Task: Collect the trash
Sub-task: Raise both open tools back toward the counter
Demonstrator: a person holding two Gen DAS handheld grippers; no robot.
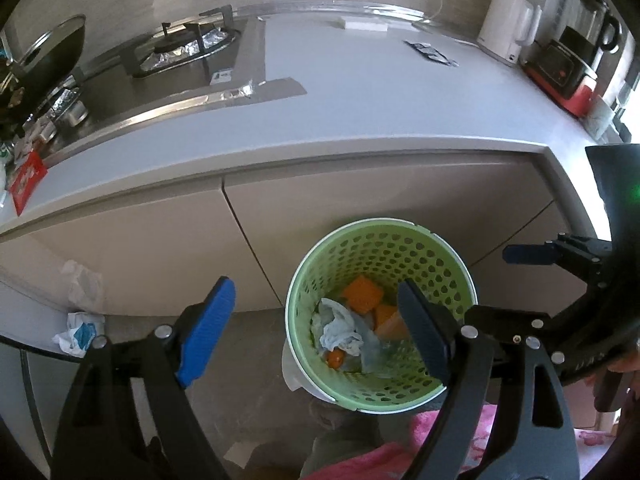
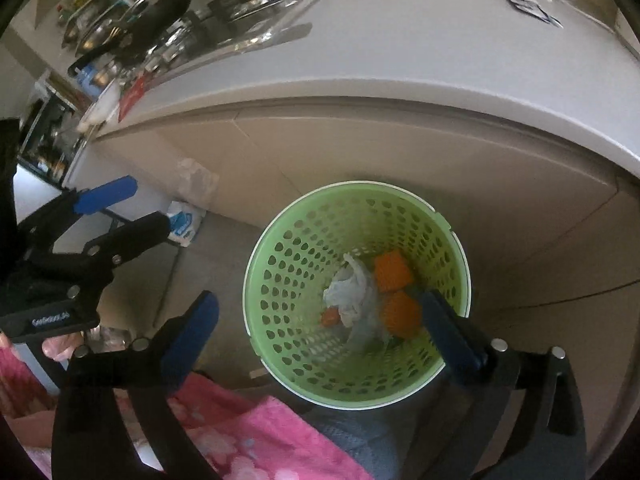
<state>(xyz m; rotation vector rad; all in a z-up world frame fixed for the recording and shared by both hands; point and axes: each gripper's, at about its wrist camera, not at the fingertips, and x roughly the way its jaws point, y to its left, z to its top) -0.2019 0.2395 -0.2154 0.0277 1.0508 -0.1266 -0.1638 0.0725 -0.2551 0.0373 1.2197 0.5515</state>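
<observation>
Both grippers, left and right, are held wide apart and empty, ribbed blue pads flanking a round, perforated green plastic basket on the floor below the cabinet fronts. Crumpled pale tissue and orange blocks are seen inside. A smooth grey countertop lies beyond.

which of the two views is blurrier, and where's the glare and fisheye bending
Right wrist view is blurrier: the stove clutter at top left smears. Left wrist view is sharper, with window glare blowing out its right edge past the red-based kettle. In both, fisheye bends the white countertop edge into an arc; the green perforated plastic basket stays clear.
</observation>
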